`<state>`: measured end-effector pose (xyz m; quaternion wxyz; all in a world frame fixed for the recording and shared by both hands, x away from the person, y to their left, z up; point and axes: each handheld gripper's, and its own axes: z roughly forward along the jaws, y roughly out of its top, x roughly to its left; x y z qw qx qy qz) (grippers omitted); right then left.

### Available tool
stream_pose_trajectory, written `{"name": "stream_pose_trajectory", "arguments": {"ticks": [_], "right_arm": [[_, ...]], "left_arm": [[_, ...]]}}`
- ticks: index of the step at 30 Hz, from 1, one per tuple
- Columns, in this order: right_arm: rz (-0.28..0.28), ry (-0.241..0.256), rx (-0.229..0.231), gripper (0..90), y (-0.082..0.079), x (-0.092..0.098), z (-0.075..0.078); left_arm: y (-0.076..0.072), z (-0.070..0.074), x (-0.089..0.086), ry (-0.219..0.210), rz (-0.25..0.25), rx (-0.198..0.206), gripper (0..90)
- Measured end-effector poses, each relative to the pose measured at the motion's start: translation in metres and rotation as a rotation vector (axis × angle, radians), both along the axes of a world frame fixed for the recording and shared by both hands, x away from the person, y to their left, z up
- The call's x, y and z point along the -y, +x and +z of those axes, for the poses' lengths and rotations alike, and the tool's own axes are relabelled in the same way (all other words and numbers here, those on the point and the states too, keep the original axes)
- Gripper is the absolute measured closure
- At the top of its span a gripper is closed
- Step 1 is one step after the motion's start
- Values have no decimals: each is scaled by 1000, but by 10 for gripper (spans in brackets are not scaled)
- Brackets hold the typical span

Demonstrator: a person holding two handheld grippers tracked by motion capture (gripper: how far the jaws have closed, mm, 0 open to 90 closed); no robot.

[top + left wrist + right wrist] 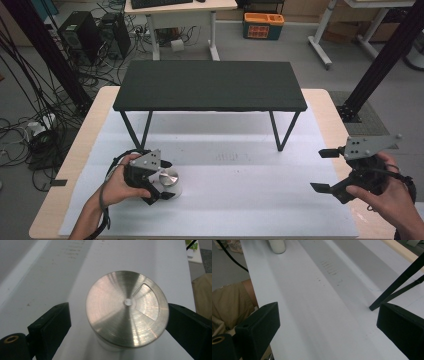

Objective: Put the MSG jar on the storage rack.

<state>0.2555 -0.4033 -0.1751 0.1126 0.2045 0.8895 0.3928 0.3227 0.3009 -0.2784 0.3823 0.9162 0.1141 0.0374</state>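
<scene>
Between jaws: white canister (110, 346), brushed-steel lid (127, 308).

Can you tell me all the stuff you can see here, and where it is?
white jar with shiny metal lid: one, white body and silver top, near the left front of the sheet, between the left gripper's jaws
black shelf table: one, black, standing on slanted legs at the back of the sheet
white sheet: one, white, covering most of the table
wooden table: one, light wood, under the sheet
left gripper: one, black, held in the left hand, jaws open around the jar
right gripper: one, black, held in the right hand at the right, jaws open with nothing between them
</scene>
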Motion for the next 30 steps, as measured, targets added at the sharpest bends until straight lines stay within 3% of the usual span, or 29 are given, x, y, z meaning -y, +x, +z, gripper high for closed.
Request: {"name": "stream_pose_trajectory", "arguments": {"ticks": [8, 9, 12, 23, 27, 28, 29, 30], "right_arm": [[-6, 3, 1, 45, 0, 2, -1], [-5, 5, 2, 45, 1, 3, -1], [-5, 7, 4, 45, 1, 3, -2], [-3, 13, 2, 45, 2, 2, -5], [-5, 20, 5, 44, 0, 4, -6], [-5, 25, 8, 44, -1, 5, -7], [-6, 26, 7, 44, -2, 6, -7], [-4, 26, 7, 44, -2, 6, -7]], "left_arm": [[3, -3, 1, 6, -7, 8, 237], [3, -4, 1, 6, -12, 10, 320], [7, -5, 0, -1, -43, -6, 415], [5, 0, 2, 16, -43, 10, 429], [3, 12, 4, 22, -54, 17, 429], [2, 20, 3, 15, -56, 22, 429], [1, 37, 3, 10, -69, 35, 429], [1, 37, 3, 10, -69, 35, 429]]}}
